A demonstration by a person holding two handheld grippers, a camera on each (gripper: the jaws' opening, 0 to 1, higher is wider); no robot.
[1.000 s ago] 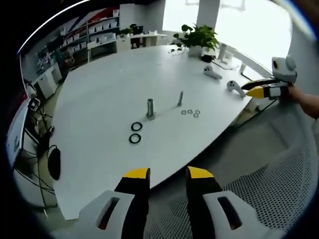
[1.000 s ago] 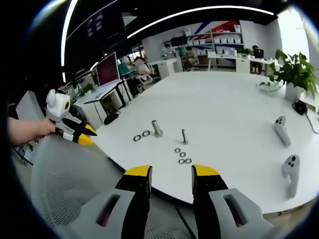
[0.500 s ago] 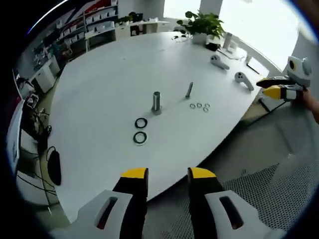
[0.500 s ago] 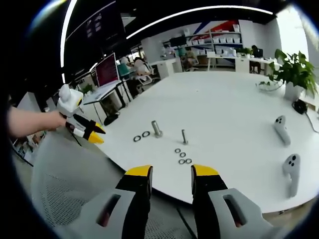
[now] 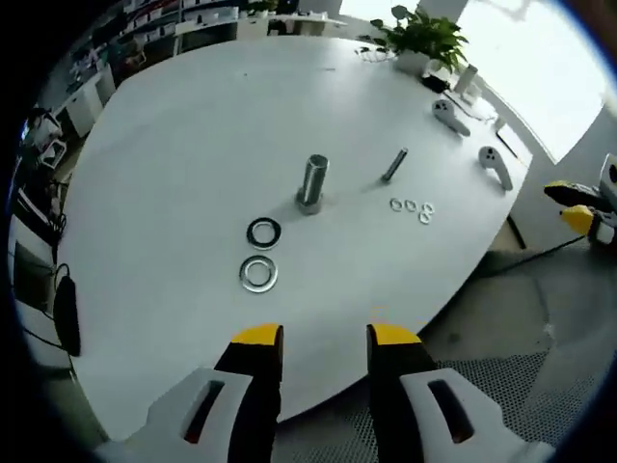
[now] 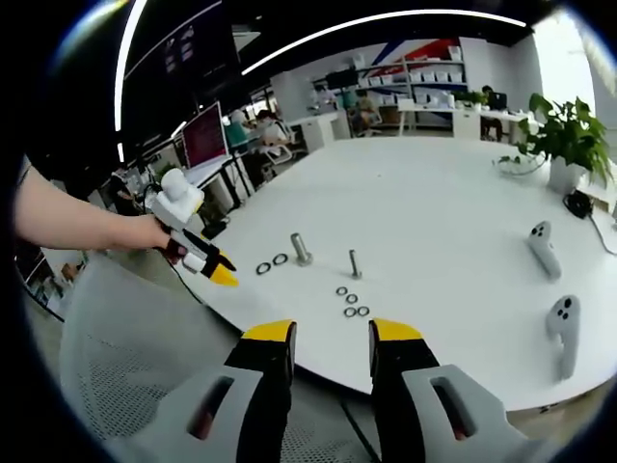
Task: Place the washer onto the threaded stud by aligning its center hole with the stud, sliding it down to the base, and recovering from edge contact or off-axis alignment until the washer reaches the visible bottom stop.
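Note:
A thick threaded stud (image 5: 312,183) stands upright mid-table, and a thin stud (image 5: 393,166) stands to its right. Two large washers lie flat in front of the thick stud: a dark one (image 5: 263,232) and a silver one (image 5: 258,274). Several small washers (image 5: 411,206) lie by the thin stud. My left gripper (image 5: 323,338) hovers open and empty over the table's near edge, short of the silver washer. In the right gripper view the left gripper (image 6: 220,273) hangs left of the large washers (image 6: 272,263) and thick stud (image 6: 301,249). My right gripper (image 6: 332,333) stands open and empty off the table edge.
Two white hand controllers (image 6: 542,249) (image 6: 562,333) lie at the table's right side, with a potted plant (image 6: 569,135) behind them. A mesh chair (image 6: 125,367) is below the table edge. The right gripper (image 5: 583,207) shows beyond the table's rim (image 5: 482,260).
The left gripper has moved in toward the table and over its edge, closer to the large washers. The right gripper has stayed where it was. Nothing on the table moved.

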